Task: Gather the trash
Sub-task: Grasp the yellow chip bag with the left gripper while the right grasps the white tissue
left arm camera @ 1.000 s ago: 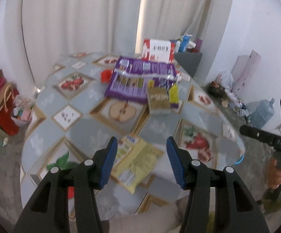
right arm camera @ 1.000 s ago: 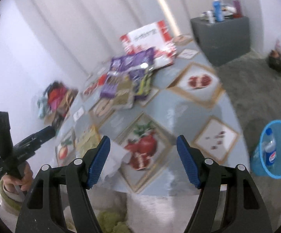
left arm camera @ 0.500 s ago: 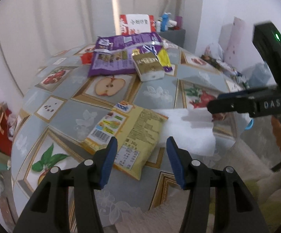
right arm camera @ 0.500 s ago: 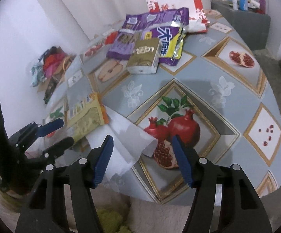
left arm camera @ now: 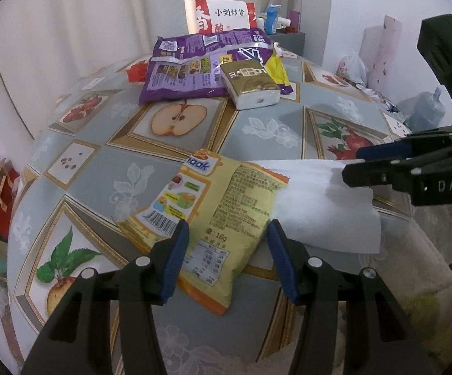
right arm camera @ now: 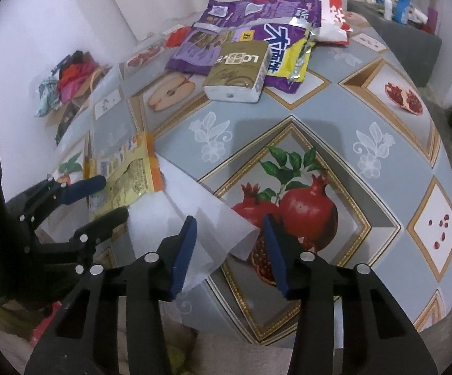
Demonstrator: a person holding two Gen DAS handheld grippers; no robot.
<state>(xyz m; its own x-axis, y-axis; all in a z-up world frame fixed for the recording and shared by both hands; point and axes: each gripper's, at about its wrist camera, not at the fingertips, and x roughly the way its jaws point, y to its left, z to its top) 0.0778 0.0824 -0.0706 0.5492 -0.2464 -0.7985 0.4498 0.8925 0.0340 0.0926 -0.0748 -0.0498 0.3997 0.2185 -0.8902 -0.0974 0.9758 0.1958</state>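
A yellow snack wrapper (left arm camera: 216,215) lies flat near the front edge of the counter (left arm camera: 269,125). Its long axis runs diagonally, from its printed top edge farther in on the counter to a bottom corner at the near edge. A white paper tissue (left arm camera: 322,206) lies just beside it on the right, touching it and hanging slightly over the counter's edge.

Farther back sit a purple snack bag (left arm camera: 188,72), a gold tissue pack (left arm camera: 251,84) resting partly on it, and a yellow and purple wrapper (right arm camera: 288,59). A red and white bag (left arm camera: 226,15) stands behind them. Nothing lies between the tongs and the near items.

The left tongs (left arm camera: 227,243) stand half open, their blue pads straddling the yellow wrapper's near end without pressing on it. The right tongs (right arm camera: 229,243) have just been closing and now stand fairly narrow. A corner of the white tissue lies between their pads, which do not yet pinch it.
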